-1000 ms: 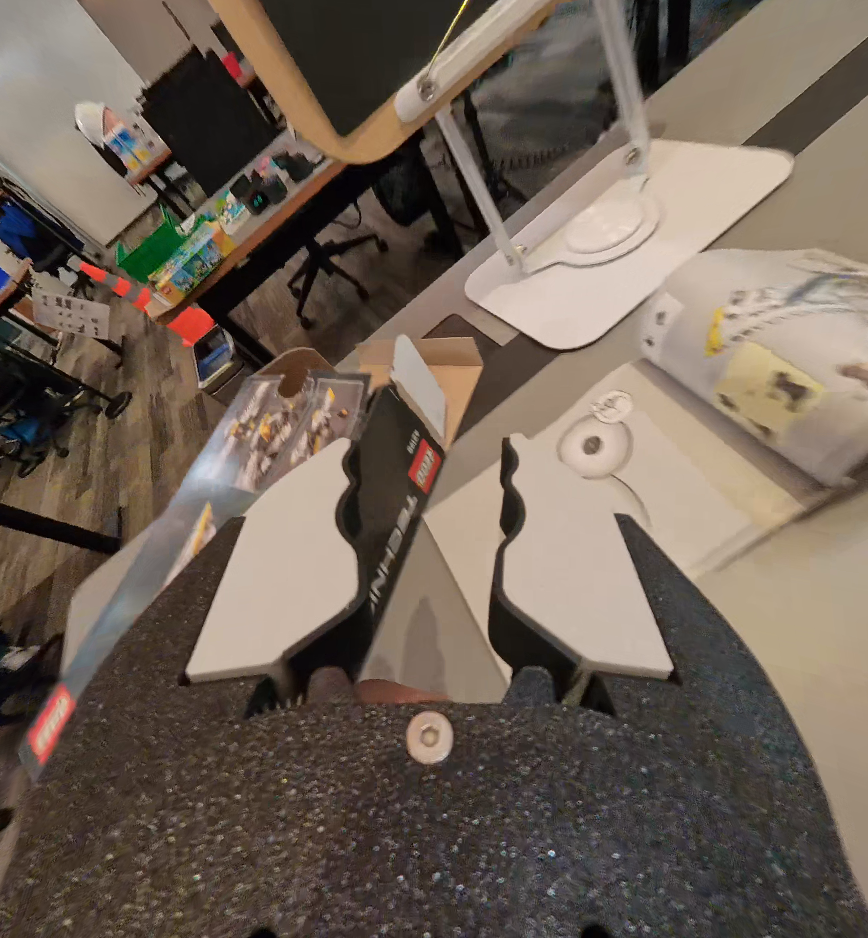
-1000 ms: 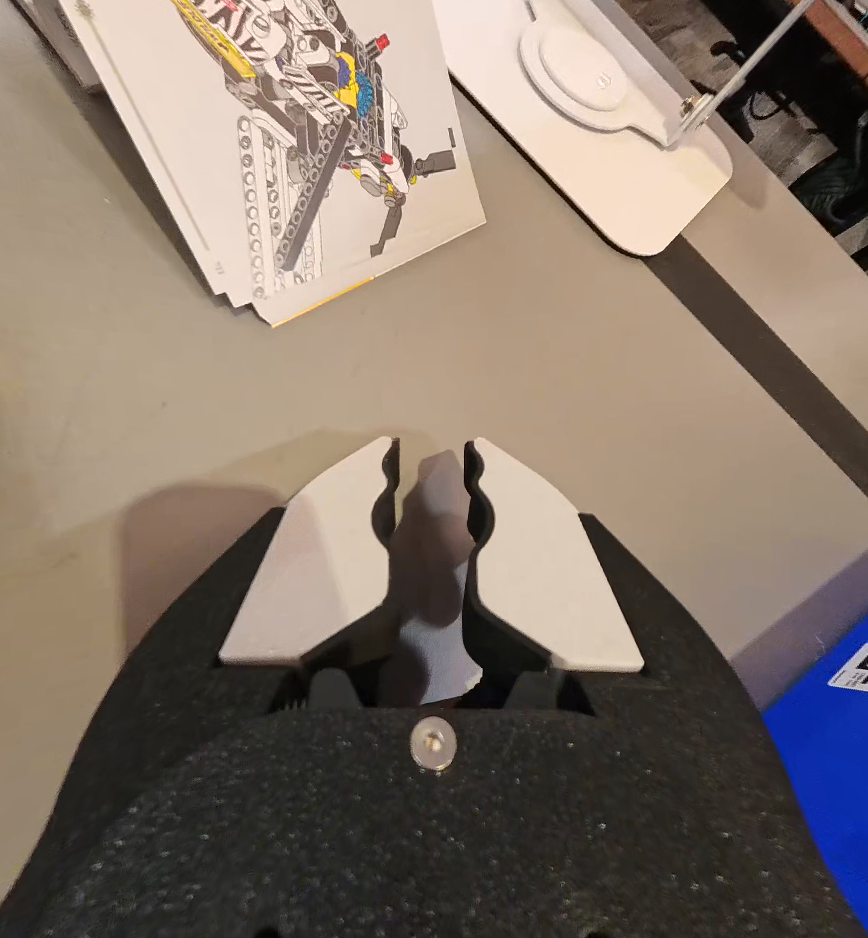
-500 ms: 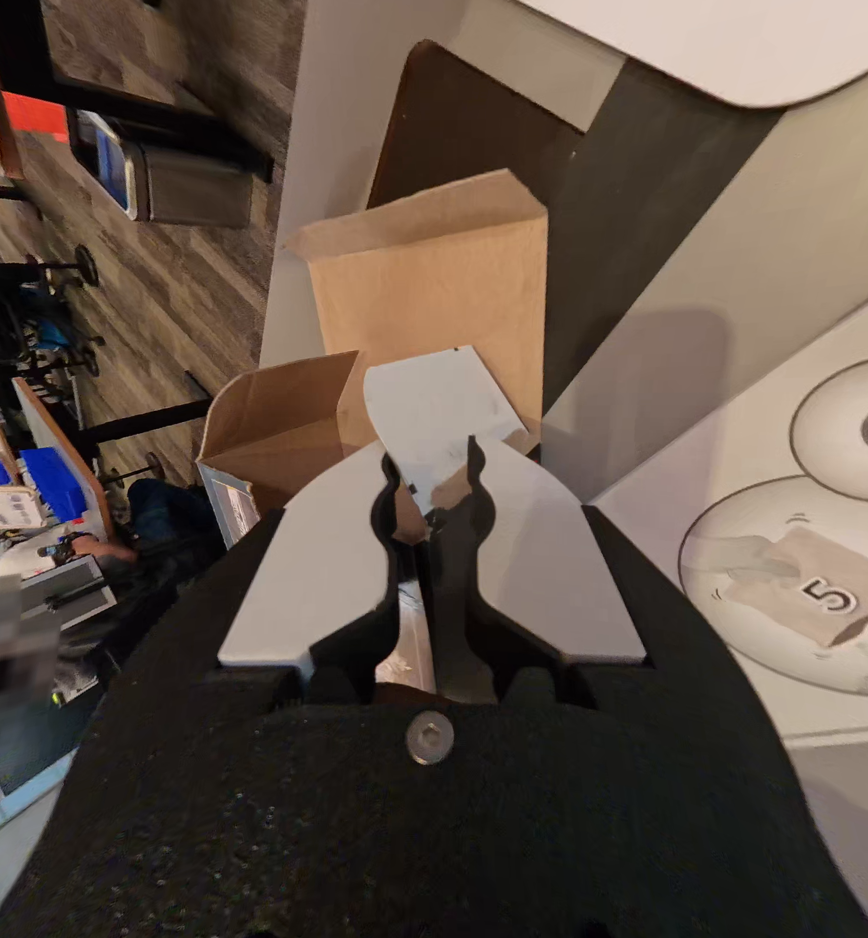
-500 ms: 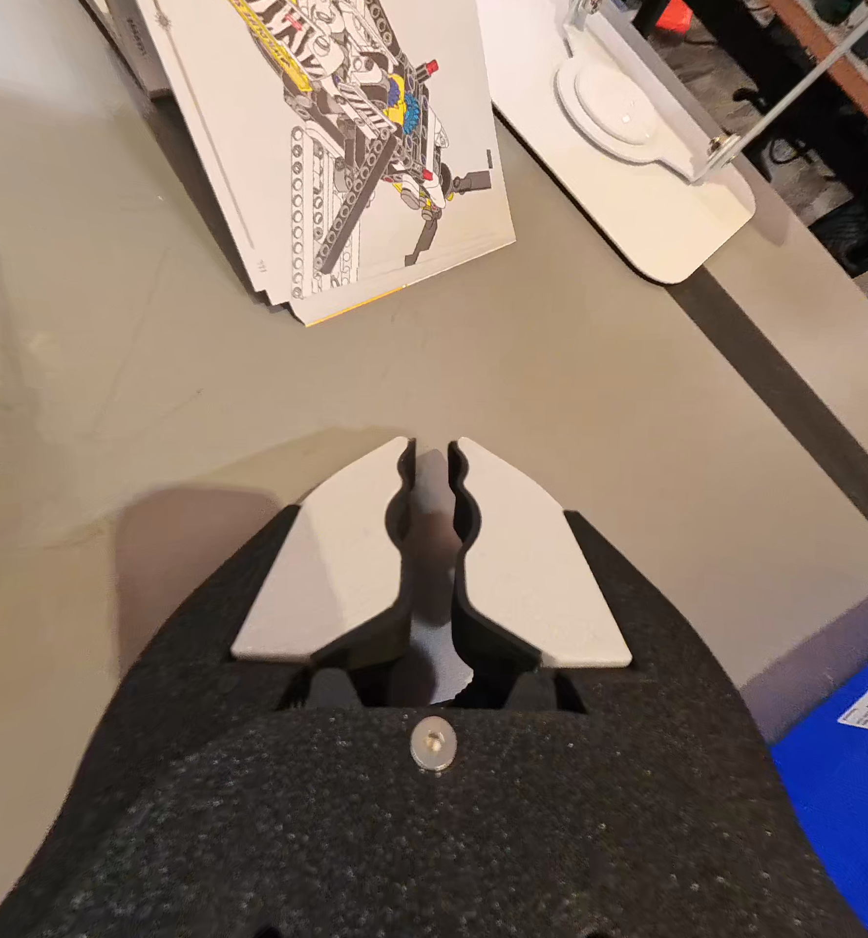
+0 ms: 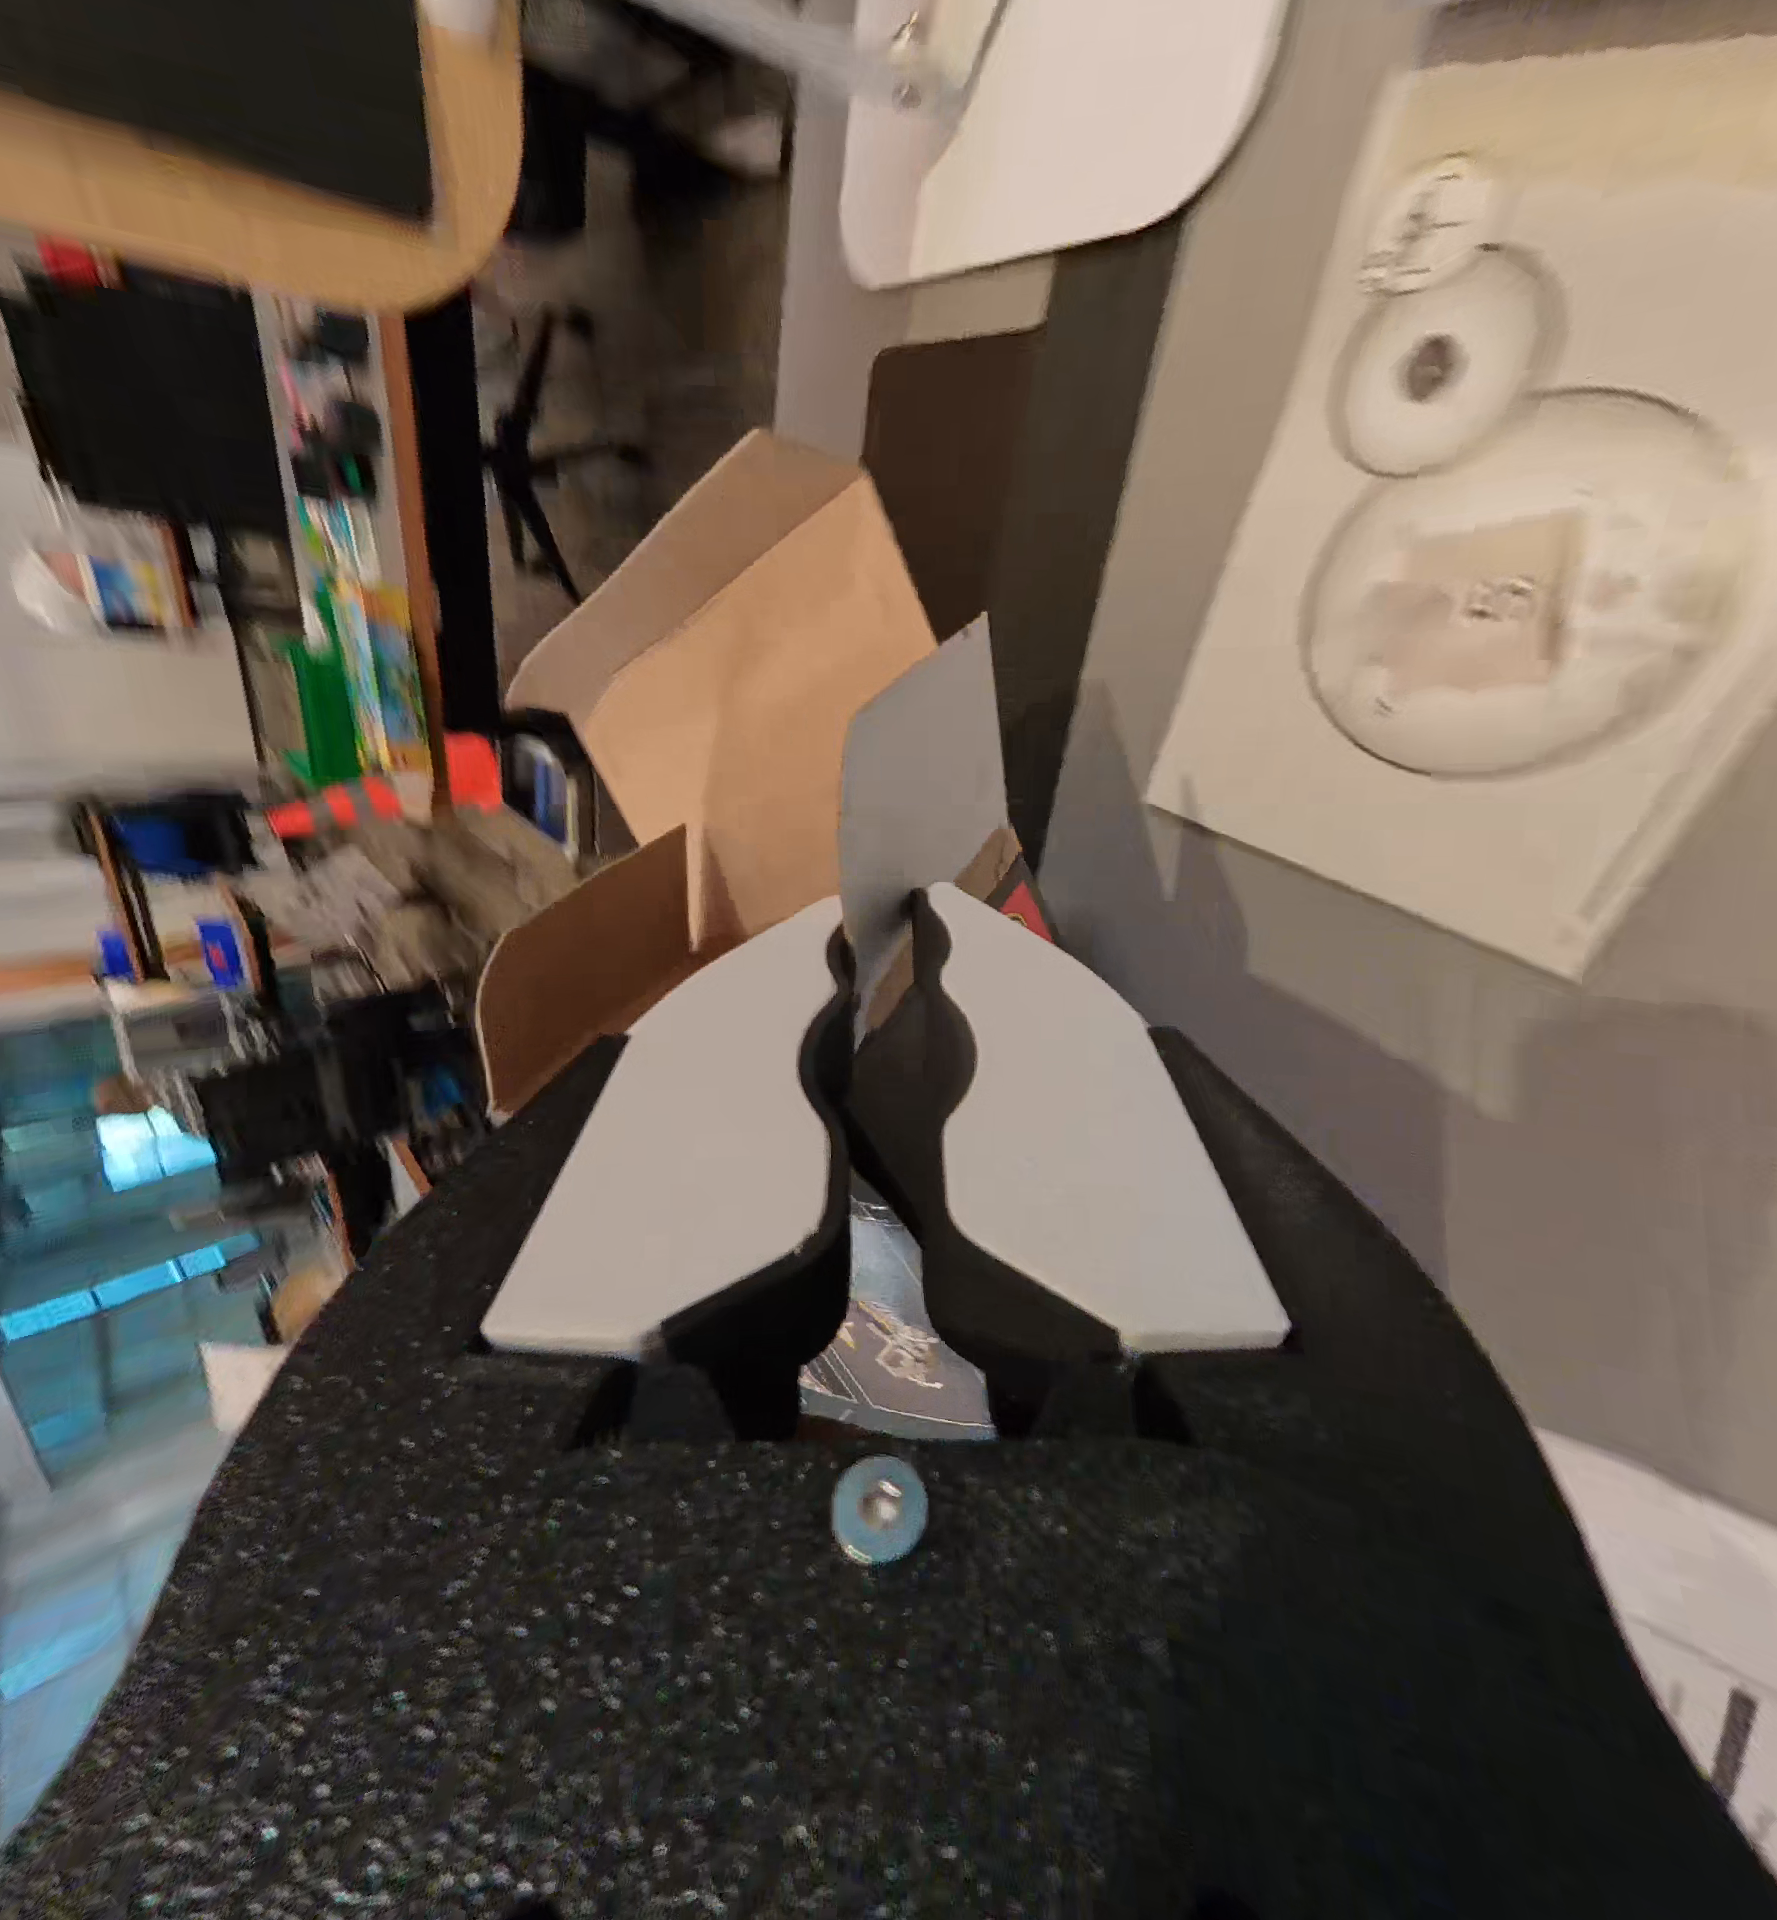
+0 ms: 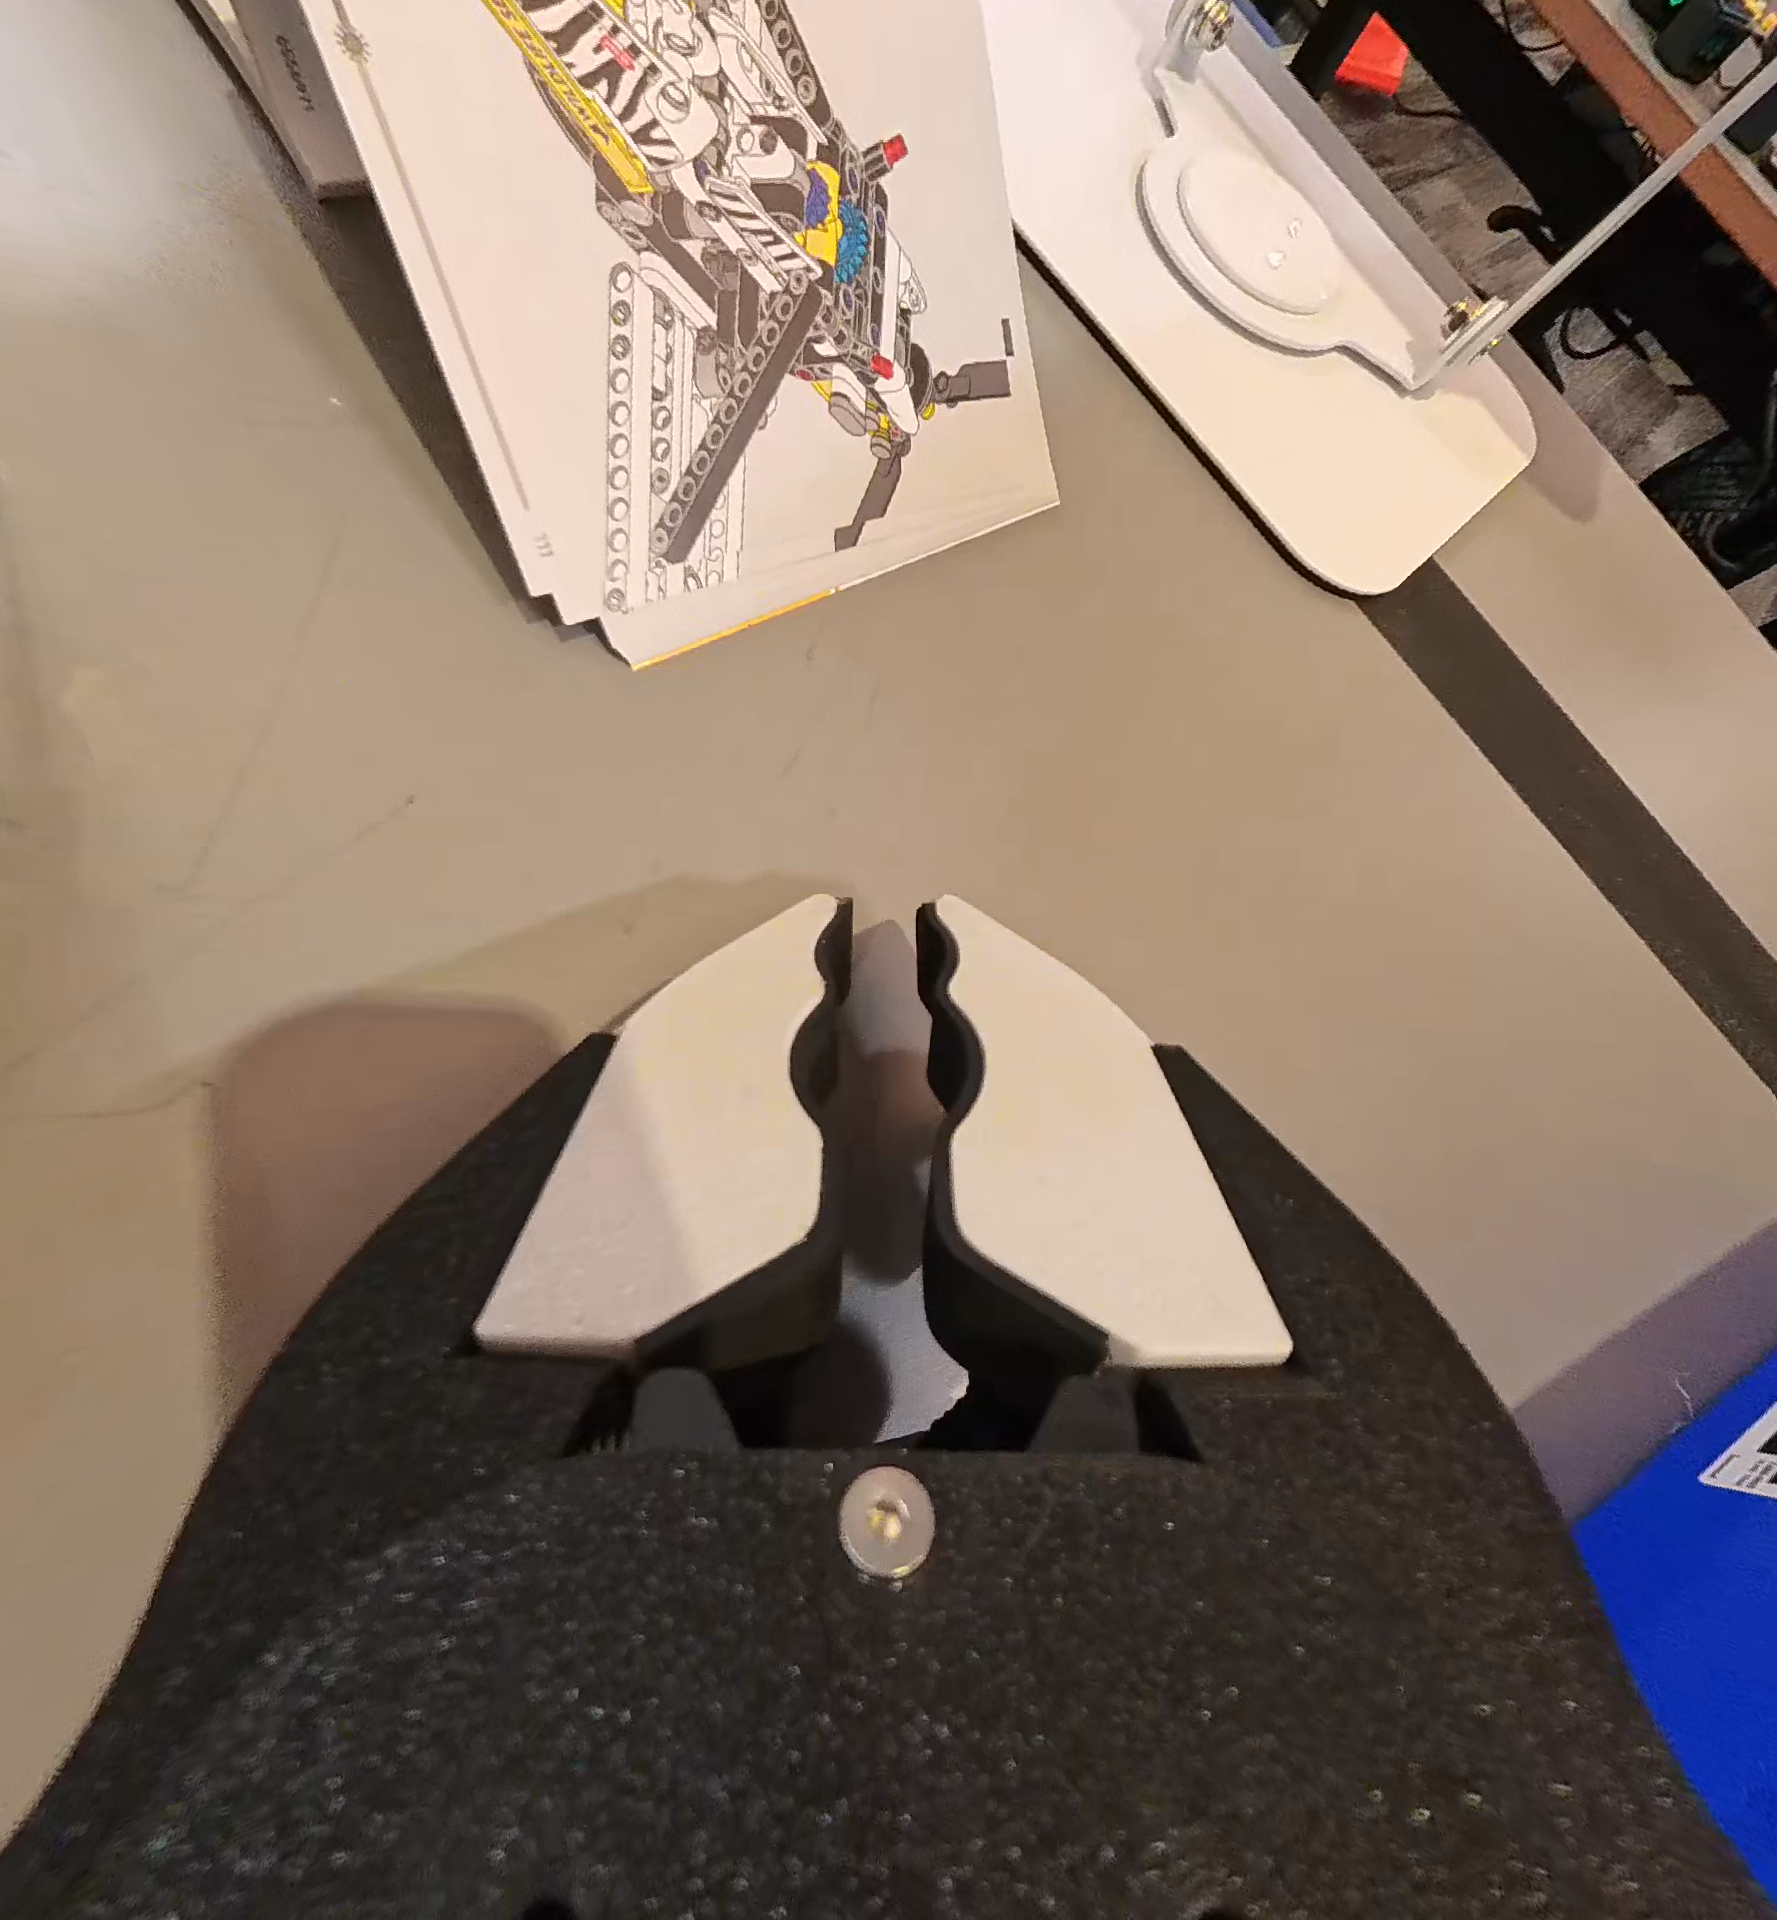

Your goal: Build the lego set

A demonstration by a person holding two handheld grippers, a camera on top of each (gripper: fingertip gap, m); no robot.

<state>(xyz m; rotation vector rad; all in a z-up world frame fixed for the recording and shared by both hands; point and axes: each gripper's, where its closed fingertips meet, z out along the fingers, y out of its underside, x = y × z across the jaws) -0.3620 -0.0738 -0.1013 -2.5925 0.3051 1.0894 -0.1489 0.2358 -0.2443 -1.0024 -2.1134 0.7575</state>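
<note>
Cardboard first: the left gripper (image 5: 889,914) is pinching the grey flap (image 5: 920,769) of an opened toy-set box (image 5: 738,665), its fingertips pressed together on that thin edge, which is keeping the box lifted, brown inner flaps splaying away from the tan table (image 5: 1632,1091). The right gripper (image 6: 884,914) is hovering over bare table with a narrow gap between its tips and nothing gripped. The instruction booklet (image 6: 718,312) is lying open just ahead, beside the white lamp base (image 6: 1268,312)
</note>
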